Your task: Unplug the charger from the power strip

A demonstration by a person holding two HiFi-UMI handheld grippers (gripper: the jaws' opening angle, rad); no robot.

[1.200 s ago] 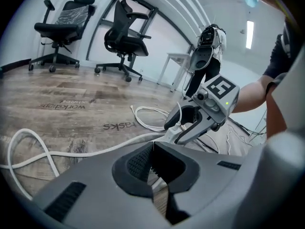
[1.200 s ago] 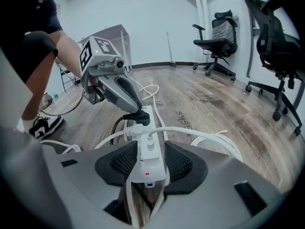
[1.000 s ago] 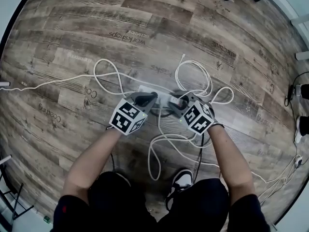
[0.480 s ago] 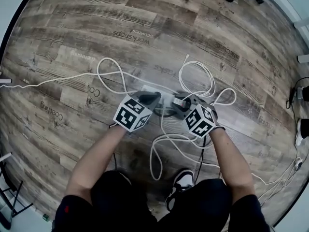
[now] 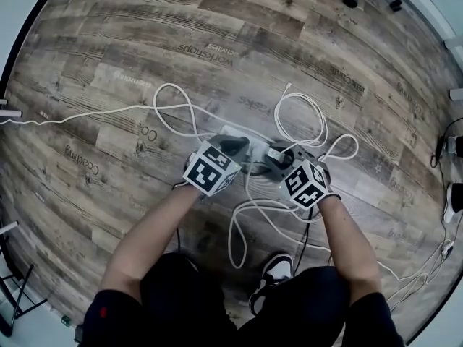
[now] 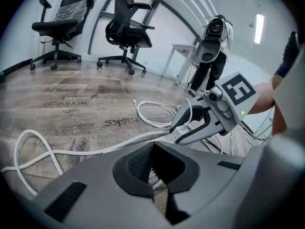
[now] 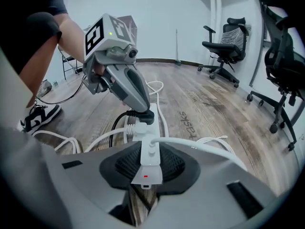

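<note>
A white power strip (image 5: 255, 148) lies on the wood floor between my two grippers. My right gripper (image 7: 147, 166) has just been closing and is now shut on the strip's (image 7: 150, 149) near end, the end with the red light. The head view shows that right gripper (image 5: 276, 155) at the strip's right end. My left gripper (image 7: 141, 111) comes down onto a black plug (image 7: 141, 117) at the strip's far end and is shut on it. A white plug (image 7: 131, 128) sits beside the black one. In the left gripper view the left gripper (image 6: 155, 175) hides what it holds.
White cable lies in loops on the floor (image 5: 300, 118) (image 5: 173, 110), and more of it runs toward my shoe (image 5: 273, 270). Office chairs (image 6: 131, 27) (image 7: 224, 46) stand farther off. A white desk and a standing device (image 6: 214, 42) are at the back.
The head view has shifted slightly. Both grippers stay at the power strip, and neither the strip nor the plugs have visibly moved.
</note>
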